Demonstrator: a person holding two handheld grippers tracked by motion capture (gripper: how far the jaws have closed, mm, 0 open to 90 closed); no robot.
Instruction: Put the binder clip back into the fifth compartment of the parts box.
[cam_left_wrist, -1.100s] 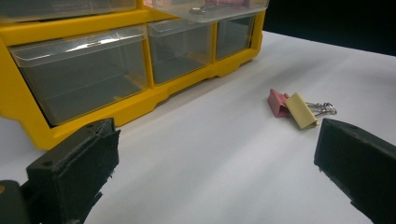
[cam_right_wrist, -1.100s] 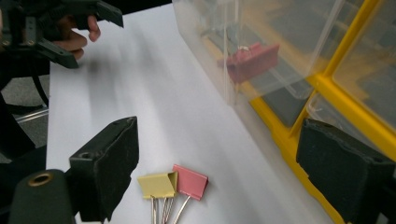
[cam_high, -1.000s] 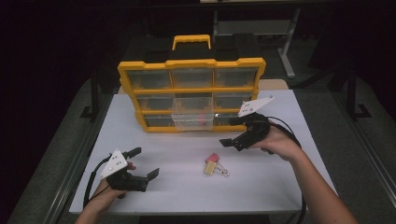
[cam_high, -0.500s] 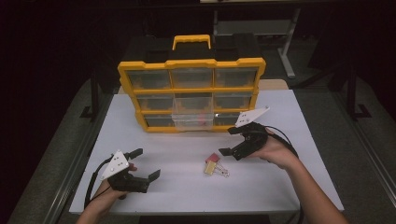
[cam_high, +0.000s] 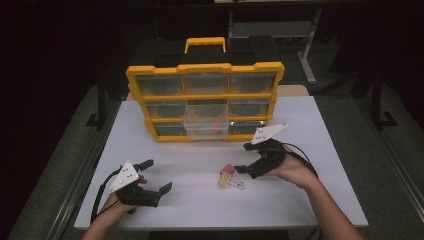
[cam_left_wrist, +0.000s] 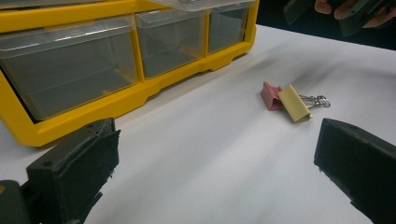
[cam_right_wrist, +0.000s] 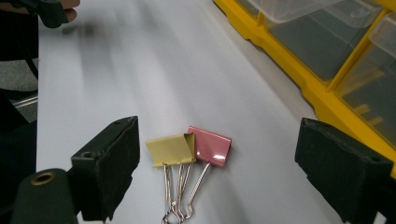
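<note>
Clips (cam_right_wrist: 189, 147), yellow and pink, touching on the bare table (cam_high: 310, 200) out front of the organizer (cam_high: 205, 100), right gripper (cam_high: 246, 157) wide apart just beside for a grab, left gripper (cam_high: 156, 176) apart too, parked clear.

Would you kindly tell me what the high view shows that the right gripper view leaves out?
High view: the yellow organiser's black-and-yellow carry handle, the right tool's grey three-cornered plate, and both forearms. Right gripper view: the clips' wire handles close up between open black jaws. Both: yellow binder clip, pink binder clip, white table, clear plastic drawers.
</note>
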